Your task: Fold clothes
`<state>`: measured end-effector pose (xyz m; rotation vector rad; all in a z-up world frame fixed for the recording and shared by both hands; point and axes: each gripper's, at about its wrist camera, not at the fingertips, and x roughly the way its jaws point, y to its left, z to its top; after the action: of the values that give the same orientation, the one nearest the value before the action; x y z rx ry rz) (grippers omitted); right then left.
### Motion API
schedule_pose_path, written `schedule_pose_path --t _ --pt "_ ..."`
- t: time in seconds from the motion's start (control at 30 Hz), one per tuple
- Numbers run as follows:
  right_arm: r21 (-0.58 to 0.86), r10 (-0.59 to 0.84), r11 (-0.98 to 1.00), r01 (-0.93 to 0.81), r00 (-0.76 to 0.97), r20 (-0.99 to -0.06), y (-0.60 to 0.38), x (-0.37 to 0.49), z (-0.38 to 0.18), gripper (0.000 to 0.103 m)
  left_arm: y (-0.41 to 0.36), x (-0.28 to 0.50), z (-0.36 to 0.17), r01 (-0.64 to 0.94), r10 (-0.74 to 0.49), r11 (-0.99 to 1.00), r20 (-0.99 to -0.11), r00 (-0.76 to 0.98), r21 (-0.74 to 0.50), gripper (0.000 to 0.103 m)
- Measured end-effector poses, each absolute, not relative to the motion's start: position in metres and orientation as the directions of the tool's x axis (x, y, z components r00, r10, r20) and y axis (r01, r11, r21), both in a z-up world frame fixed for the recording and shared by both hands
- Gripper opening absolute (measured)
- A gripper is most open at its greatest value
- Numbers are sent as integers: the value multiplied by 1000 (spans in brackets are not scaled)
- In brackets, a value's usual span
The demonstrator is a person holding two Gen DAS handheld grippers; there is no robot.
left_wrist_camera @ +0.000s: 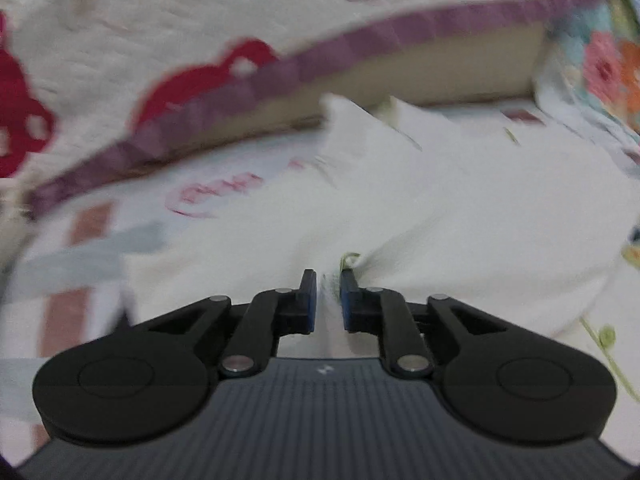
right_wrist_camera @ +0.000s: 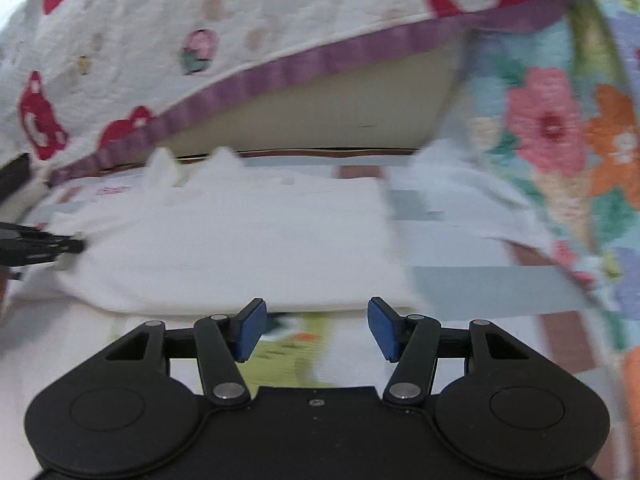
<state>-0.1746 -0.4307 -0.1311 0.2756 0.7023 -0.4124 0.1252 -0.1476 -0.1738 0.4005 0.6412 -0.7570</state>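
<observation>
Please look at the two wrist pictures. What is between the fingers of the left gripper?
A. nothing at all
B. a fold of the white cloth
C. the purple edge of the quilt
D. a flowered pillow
B: in the left wrist view the left gripper has its blue pads nearly together, with a bunched fold of the white garment pinched between them.

White garment (right_wrist_camera: 240,236): soft matt cloth, lightly creased. Quilt (right_wrist_camera: 132,52): puckered, stitched cotton with a purple satin-like ribbed border. Floral fabric (right_wrist_camera: 552,128): matt woven print. Left gripper (left_wrist_camera: 328,300) and right gripper (right_wrist_camera: 316,328): matt black plastic, bright metal pins, ribbed blue rubbery pads (right_wrist_camera: 382,330).
</observation>
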Motion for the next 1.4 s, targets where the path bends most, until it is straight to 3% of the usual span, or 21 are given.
schedule_pose_path --t 0.07,0.1,0.13,0.27,0.37,0.57,0.67,0.87,0.97,1.07,1.2,1.27,1.3,1.33,1.37,1.4 --pt "114 -228 906 407 699 -678 -411 -157 -133 61 -129 135 -160 663 -453 738 -634 626 128 30" --pt "112 -208 917 382 701 -682 -401 -150 -134 61 -118 142 -155 628 -429 767 -625 653 130 47" --pt "111 -188 927 357 703 -686 -392 -143 -135 61 -107 149 -150 593 -403 795 -616 677 131 51" --pt "123 -116 952 281 702 -703 -360 -121 -133 61 -54 196 -170 469 -411 871 -737 537 -144 51" --pt "114 -52 977 182 718 -694 -334 -109 -127 61 -41 216 -184 398 -427 884 -770 475 -244 51" --pt "124 64 992 26 737 -673 -292 -78 -118 62 -62 214 -197 530 -537 788 -773 338 -315 47" --pt "124 82 992 5 724 -685 -284 -61 -118 63 -70 208 -197 569 -498 788 -786 366 -235 47" --pt "165 157 985 -55 690 -707 -266 -22 -127 65 -59 219 -195 475 -546 801 -769 332 -364 51" --pt "152 170 985 -87 684 -710 -248 -3 -137 67 -57 220 -195 451 -503 831 -785 362 -324 52" --pt "121 165 986 -112 677 -718 -230 11 -143 67 -52 226 -195 412 -468 862 -774 426 -295 55" --pt "148 194 981 -125 667 -719 -220 19 -146 68 -52 237 -202 409 -535 833 -732 422 -373 72" --pt "147 181 983 -107 667 -723 -217 23 -148 68 -61 238 -202 450 -565 805 -729 386 -386 69" --pt "154 174 984 -89 665 -726 -215 26 -149 68 -63 238 -202 460 -589 787 -724 360 -412 54" --pt "167 173 983 -73 666 -726 -214 29 -149 68 -64 238 -202 469 -612 768 -717 333 -437 21" --pt "185 176 981 -59 669 -722 -212 32 -149 68 -65 238 -202 477 -634 748 -710 307 -462 9" --pt "205 177 978 -40 675 -717 -209 35 -149 68 -67 237 -202 484 -656 727 -701 280 -487 10"
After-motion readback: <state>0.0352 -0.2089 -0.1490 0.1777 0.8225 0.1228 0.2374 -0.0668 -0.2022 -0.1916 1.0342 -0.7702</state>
